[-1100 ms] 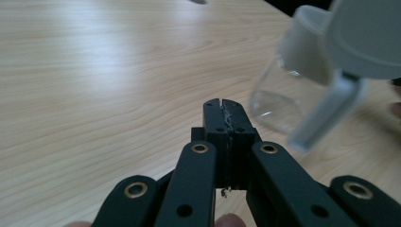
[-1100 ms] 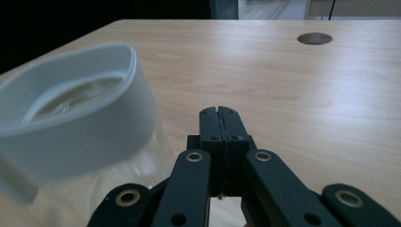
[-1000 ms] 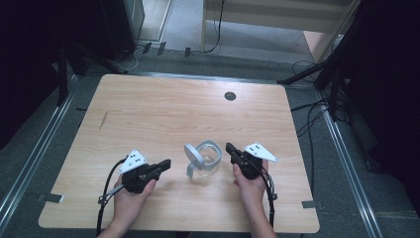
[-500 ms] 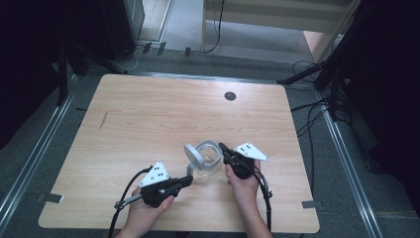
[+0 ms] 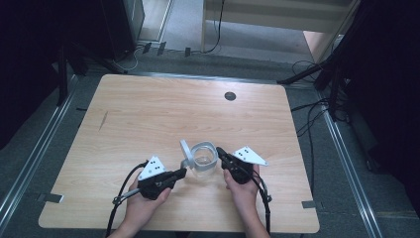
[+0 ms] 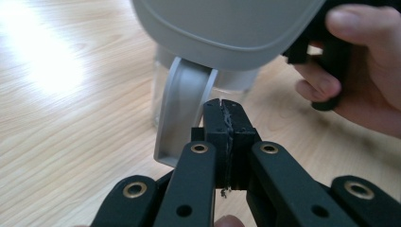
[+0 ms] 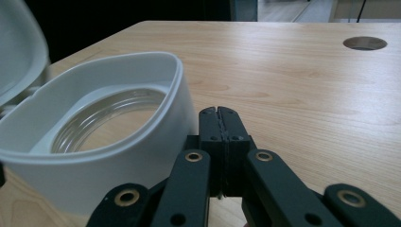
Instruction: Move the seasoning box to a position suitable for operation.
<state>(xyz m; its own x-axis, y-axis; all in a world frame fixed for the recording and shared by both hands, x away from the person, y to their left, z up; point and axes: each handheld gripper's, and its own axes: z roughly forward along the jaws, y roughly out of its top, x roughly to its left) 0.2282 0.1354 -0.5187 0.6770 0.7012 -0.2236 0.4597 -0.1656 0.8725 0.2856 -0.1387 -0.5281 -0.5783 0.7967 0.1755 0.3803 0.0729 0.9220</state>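
A clear jar (image 5: 203, 161) with a pale grey collar (image 7: 118, 137) stands on the wooden table (image 5: 148, 114) near its front edge. Its hinged lid (image 5: 184, 148) stands open on the left side. My left gripper (image 5: 182, 172) is shut and empty, its tips (image 6: 225, 106) just beside the lid's hinge arm (image 6: 182, 109), under the raised lid (image 6: 227, 28). My right gripper (image 5: 219, 151) is shut and empty, its tips (image 7: 218, 113) right against the collar's outer wall on the jar's right side. The jar looks empty inside.
A round cable hole (image 5: 230, 95) sits in the table at the back right, also seen as the hole (image 7: 364, 43) beyond the right jaws. The other hand (image 6: 364, 85) holds its gripper just behind the jar. Cables trail from both grippers toward the front edge.
My left gripper has swung right and forward until its tips reach the jar's hinge. The right gripper has edged left against the collar. The jar stays in place.
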